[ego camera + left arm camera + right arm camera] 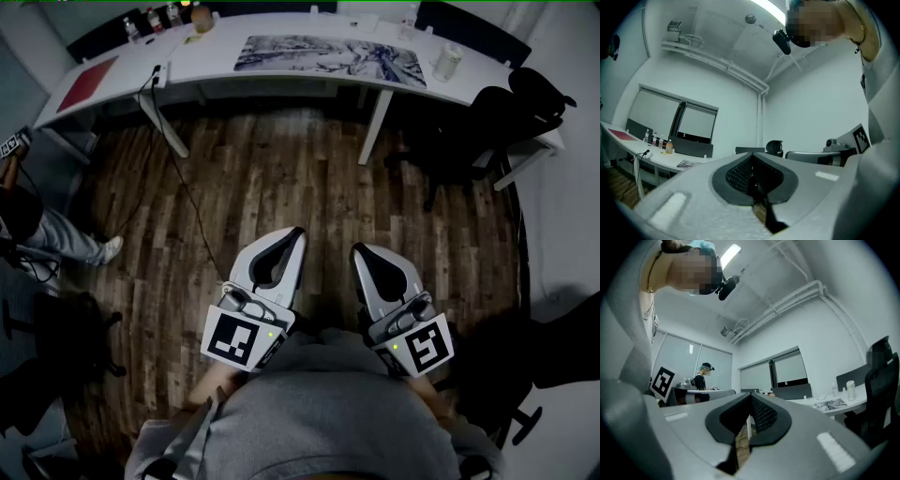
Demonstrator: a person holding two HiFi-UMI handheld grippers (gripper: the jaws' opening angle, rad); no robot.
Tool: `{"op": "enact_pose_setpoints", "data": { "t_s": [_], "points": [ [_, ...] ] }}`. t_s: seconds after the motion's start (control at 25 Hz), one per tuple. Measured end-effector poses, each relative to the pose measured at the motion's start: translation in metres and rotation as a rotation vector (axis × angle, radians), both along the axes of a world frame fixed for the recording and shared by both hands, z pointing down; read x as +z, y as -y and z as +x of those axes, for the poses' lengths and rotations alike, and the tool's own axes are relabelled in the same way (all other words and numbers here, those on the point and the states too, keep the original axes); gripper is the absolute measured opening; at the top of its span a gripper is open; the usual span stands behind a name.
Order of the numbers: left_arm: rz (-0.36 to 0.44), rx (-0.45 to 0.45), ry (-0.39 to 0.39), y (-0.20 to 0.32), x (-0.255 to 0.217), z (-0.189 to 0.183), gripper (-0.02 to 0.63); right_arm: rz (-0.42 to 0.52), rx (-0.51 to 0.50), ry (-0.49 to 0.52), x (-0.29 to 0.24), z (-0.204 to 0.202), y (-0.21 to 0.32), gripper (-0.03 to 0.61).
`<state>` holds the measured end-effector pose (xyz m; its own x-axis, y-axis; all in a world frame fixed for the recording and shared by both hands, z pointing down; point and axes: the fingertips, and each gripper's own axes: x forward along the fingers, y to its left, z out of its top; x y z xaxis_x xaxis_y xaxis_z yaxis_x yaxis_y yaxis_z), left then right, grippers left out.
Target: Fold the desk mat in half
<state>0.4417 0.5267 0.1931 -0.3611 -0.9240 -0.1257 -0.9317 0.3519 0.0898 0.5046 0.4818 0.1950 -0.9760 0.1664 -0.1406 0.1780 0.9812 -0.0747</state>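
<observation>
Both grippers are held low in front of the person's body, over the wood floor (281, 178) and well short of the tabletop (211, 54). Left gripper (297, 234): fingers (736, 174) fully together, nothing btwn them. Right gripper (360, 251): same, fingers (765, 414) closed tip to tip, holding nothing. The two sit side by side, near but apart, tips pointing toward the tabletop, approx. level w/ a slight upward tilt. Desk mat (330, 58) lies flat & unfolded on the white tabletop, w/ a grey-white printed pattern, centre-right of the top, well apart from both grippers. Right of the mat, a pale cylinder (448, 62) stands upright near the tabletop's edge; can't tell if it's a cup or a can. At the left end of the tabletop is a flat red sheet (90, 82), and at the back left corner a few bottles (155, 19). A black cable (178, 178) drops from the tabletop's left part & trails across the floor. A black office chair (492, 117) stands at the tabletop's right end. A 2nd person's leg & shoe (80, 246) show at the far left edge of the head view.
</observation>
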Motion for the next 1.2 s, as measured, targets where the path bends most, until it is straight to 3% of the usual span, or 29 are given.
{"op": "enact_pose_setpoints", "data": {
  "t_s": [0.48,0.76,1.2],
  "points": [
    [-0.013,0.007,-0.008,-0.006,0.007,-0.008,-0.002,0.008,0.017,-0.006,0.002,-0.007,-0.006,0.002],
    [-0.003,0.026,-0.008,-0.017,0.008,-0.011,-0.002,-0.022,0.025,0.05,-0.006,-0.009,-0.017,0.002],
    [-0.016,0.049,-0.066,-0.017,0.032,-0.023,-0.002,-0.067,0.072,-0.011,0.02,-0.008,-0.02,0.002]
  ]
}}
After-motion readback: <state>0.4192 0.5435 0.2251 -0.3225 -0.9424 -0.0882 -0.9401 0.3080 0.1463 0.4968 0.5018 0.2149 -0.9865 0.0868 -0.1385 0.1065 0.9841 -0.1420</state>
